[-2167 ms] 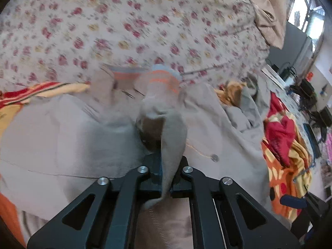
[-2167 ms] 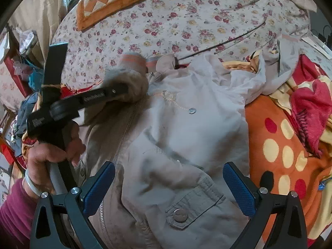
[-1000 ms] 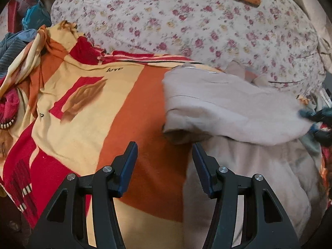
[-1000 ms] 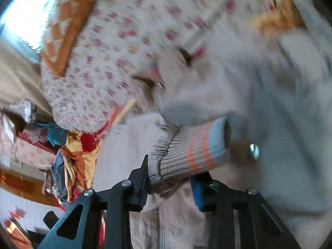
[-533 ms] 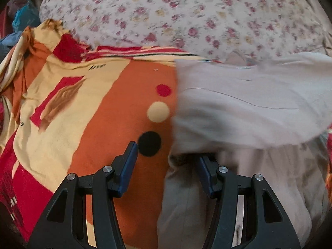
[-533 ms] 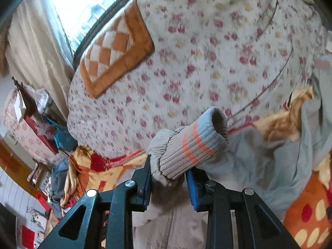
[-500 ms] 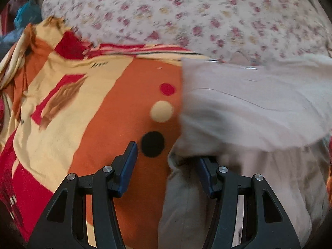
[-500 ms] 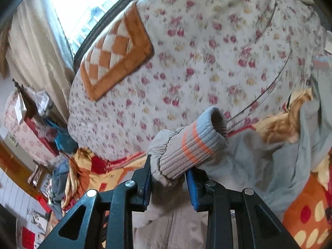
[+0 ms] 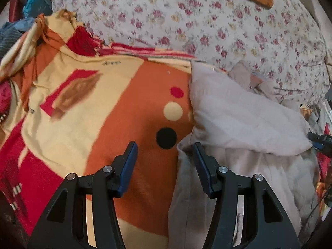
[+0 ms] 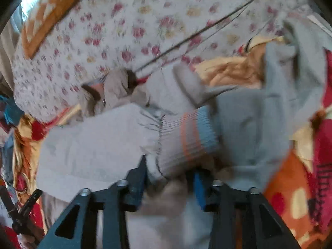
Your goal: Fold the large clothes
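A bed fills both views, covered by a white quilt (image 9: 228, 20) printed with small red flowers. An orange, yellow and red blanket (image 9: 87, 103) with dots lies over it. An orange checked cushion (image 10: 47, 10) sits near a bright window (image 10: 29, 0) at the upper left.

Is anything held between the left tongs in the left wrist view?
No. The left tongs stand open over the orange blanket, beside the beige jacket.
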Demonstrator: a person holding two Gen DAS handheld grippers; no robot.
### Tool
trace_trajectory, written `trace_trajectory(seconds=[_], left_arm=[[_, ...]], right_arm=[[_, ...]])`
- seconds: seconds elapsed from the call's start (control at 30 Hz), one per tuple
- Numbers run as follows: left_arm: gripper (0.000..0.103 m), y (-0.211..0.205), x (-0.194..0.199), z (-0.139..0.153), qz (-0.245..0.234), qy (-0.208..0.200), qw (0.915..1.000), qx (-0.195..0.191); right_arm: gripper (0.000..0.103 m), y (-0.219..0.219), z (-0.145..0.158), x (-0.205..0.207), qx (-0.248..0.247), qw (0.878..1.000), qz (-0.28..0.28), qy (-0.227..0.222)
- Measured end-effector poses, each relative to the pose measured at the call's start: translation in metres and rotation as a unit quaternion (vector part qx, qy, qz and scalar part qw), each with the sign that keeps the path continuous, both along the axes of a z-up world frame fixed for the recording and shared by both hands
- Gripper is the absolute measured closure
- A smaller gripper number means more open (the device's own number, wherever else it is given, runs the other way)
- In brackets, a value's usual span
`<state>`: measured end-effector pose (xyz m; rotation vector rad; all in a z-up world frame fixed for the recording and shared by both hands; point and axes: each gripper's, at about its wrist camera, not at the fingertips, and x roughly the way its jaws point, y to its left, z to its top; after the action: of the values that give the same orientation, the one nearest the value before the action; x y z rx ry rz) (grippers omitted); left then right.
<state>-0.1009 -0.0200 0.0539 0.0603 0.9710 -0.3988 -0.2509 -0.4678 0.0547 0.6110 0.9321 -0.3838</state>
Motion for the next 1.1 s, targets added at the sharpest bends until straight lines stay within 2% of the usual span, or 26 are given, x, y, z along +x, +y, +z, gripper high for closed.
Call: trace_trajectory(seconds=[0.13, 0.27, 0.43, 0.5, 0.6, 0.67, 0.73, 0.8, 0.87, 0.93, 1.0, 1.1], left_arm=[[0.049, -0.004, 0.0, 0.016, 0.0, -0.011, 0.9997, -0.02], [0.049, -0.027, 0.003, 0.023, -0.009, -0.018, 0.9995, -0.025], [0.049, -0.066, 0.011, 0.012, -0.022, -0.025, 0.9994, 0.012], [0.049, -0.072, 0.021, -0.002, -0.008, -0.016, 0.999, 0.041], [0.049, -0.069, 0.034, -0.023, 0.012, 0.003, 0.998, 0.062], [0.047, -0.06, 0.043, -0.033, 0.024, 0.018, 0.998, 0.055], [0.047, -0.051, 0.047, -0.034, 0.025, 0.033, 0.9987, 0.028], [0.047, -0.042, 0.047, -0.029, 0.021, 0.044, 0.9988, 0.009], [0.047, -0.034, 0.043, -0.023, 0.013, 0.042, 0.999, -0.004], [0.047, -0.024, 0.034, -0.014, -0.002, 0.035, 0.9993, -0.011], [0.047, -0.015, 0.024, -0.009, -0.016, 0.031, 0.9993, -0.011], [0.047, -0.011, 0.012, -0.008, -0.036, 0.03, 0.9989, 0.003]], right_arm=[[0.053, -0.005, 0.034, -0.024, -0.044, 0.999, -0.017, -0.026], [0.055, 0.012, 0.047, -0.013, -0.065, 0.997, 0.02, -0.036], [0.061, 0.04, 0.018, 0.024, -0.098, 0.993, 0.069, 0.008], [0.062, 0.043, 0.002, 0.036, -0.107, 0.991, 0.073, 0.027], [0.062, 0.035, -0.024, 0.047, -0.106, 0.991, 0.063, 0.055], [0.062, 0.032, -0.035, 0.053, -0.107, 0.99, 0.067, 0.059], [0.062, 0.035, -0.031, 0.055, -0.114, 0.989, 0.074, 0.063], [0.062, 0.037, -0.019, 0.052, -0.1, 0.991, 0.076, 0.051], [0.061, 0.046, 0.0, 0.05, -0.079, 0.993, 0.085, 0.021], [0.055, 0.065, 0.016, 0.057, -0.058, 0.991, 0.117, -0.007], [0.054, 0.084, 0.027, 0.064, -0.052, 0.987, 0.148, -0.021], [0.054, 0.108, 0.032, 0.07, -0.053, 0.984, 0.164, -0.032]])
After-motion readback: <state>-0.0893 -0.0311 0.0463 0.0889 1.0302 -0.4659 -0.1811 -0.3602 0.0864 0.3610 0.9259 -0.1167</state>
